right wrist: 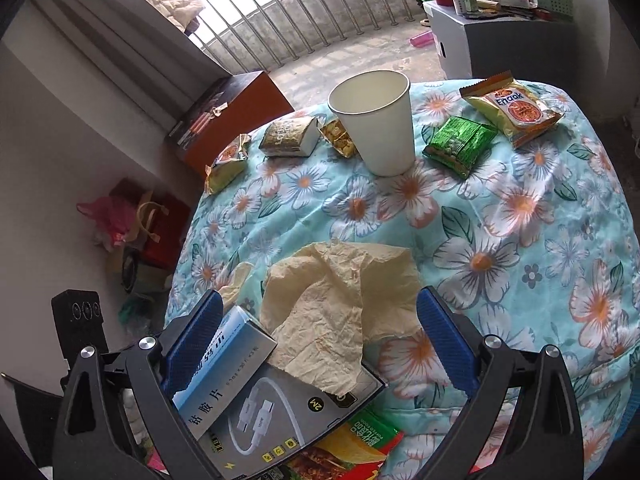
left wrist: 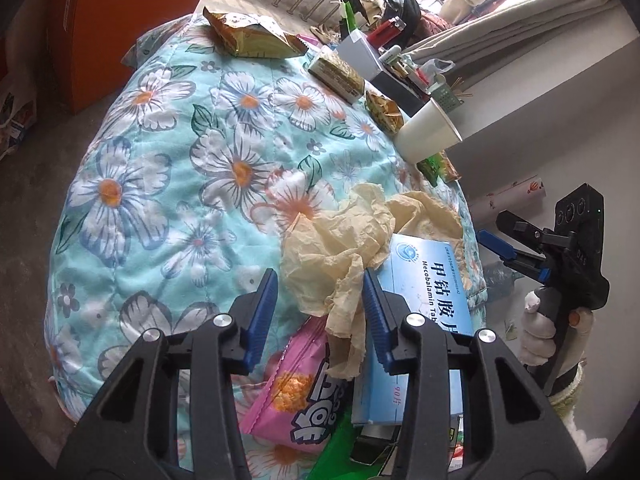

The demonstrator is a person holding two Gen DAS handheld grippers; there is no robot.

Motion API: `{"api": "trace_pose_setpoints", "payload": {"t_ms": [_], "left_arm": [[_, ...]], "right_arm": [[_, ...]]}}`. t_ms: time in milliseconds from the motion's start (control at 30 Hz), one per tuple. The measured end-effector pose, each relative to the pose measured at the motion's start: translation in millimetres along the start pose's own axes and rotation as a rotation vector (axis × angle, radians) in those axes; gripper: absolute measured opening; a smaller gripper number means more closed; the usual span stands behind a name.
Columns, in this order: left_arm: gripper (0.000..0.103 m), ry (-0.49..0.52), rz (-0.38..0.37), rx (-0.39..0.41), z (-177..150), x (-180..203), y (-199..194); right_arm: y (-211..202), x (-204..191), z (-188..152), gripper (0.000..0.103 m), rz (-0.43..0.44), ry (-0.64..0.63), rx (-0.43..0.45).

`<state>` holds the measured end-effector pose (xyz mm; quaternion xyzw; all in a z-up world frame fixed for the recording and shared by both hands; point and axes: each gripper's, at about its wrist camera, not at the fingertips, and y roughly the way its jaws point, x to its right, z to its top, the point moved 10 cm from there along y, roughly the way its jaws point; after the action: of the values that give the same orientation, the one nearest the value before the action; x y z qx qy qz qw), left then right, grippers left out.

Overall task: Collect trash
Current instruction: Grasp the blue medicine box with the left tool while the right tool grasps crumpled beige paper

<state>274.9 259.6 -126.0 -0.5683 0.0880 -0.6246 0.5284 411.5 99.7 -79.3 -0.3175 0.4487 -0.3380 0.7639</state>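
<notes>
both grippers, left and right, spread wide over crumpled tissue; paper cup behind.

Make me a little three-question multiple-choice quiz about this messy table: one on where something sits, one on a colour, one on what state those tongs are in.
1. Where does the green snack packet lie relative to the white paper cup in the right wrist view?
A. To its right
B. Inside it
C. Under the tissue

2. What colour is the snack bag beneath the left tongs?
A. Black
B. Pink
C. White

3. What state are the right tongs in?
A. Shut on the cup
B. Shut on a box
C. Open

Answers:
1 A, the packet lies on the flowered cloth to the right of the cup.
2 B, its wrapper is bright pink.
3 C, the blue pads stand wide apart over the crumpled tissue, gripping nothing.
</notes>
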Motion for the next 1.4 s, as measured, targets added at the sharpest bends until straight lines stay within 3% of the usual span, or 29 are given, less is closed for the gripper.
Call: {"api": "trace_pose_setpoints", "payload": {"t_ms": [67, 200, 300, 467, 633, 967, 1067, 1133, 1267, 1333, 1400], "left_arm": [[0.039, -0.005, -0.017, -0.045, 3.2, 0.1, 13.2], [0.013, 0.043, -0.004, -0.088, 8.6, 4.3, 29.5], [0.004, 0.080, 0.003, -0.082, 15.2, 12.6, 32.2], [0.002, 0.139, 0.003, -0.005, 39.8, 35.6, 22.2], [0.002, 0.219, 0.002, 0.009, 61.2, 73.6, 28.7], [0.002, 0.371, -0.024, -0.067, 68.5, 147.2, 76.8], [0.002, 0.421, -0.025, -0.175, 49.0, 156.7, 103.8], [0.003, 0.442, 0.016, -0.240, 36.3, 152.7, 119.5], [0.018, 0.449, 0.056, -0.293, 26.8, 143.7, 130.2], [0.030, 0.455, 0.075, -0.299, 27.1, 140.4, 129.4], [0.049, 0.471, 0.098, -0.294, 28.8, 138.5, 124.7]], "right_arm": [[12.1, 7.4, 2.2, 0.095, 0.001, 0.017, -0.023], [25.8, 18.3, -0.1, 0.091, 0.017, 0.054, -0.055], [29.2, 23.6, -2.0, 0.086, 0.037, 0.076, -0.062], [30.7, 29.1, -0.4, 0.086, 0.086, 0.123, -0.058], [26.6, 31.2, 2.1, 0.086, 0.165, 0.175, -0.057], [10.1, 56.0, 5.1, 0.086, 0.220, 0.265, -0.023], [14.6, 60.8, 6.7, 0.086, 0.231, 0.280, -0.033], [21.8, 61.2, 7.2, 0.086, 0.228, 0.273, -0.051], [38.9, 58.2, 7.4, 0.086, 0.188, 0.222, -0.099], [44.4, 57.8, 7.3, 0.086, 0.173, 0.198, -0.122], [46.3, 56.7, 8.1, 0.086, 0.163, 0.174, -0.134]]}}
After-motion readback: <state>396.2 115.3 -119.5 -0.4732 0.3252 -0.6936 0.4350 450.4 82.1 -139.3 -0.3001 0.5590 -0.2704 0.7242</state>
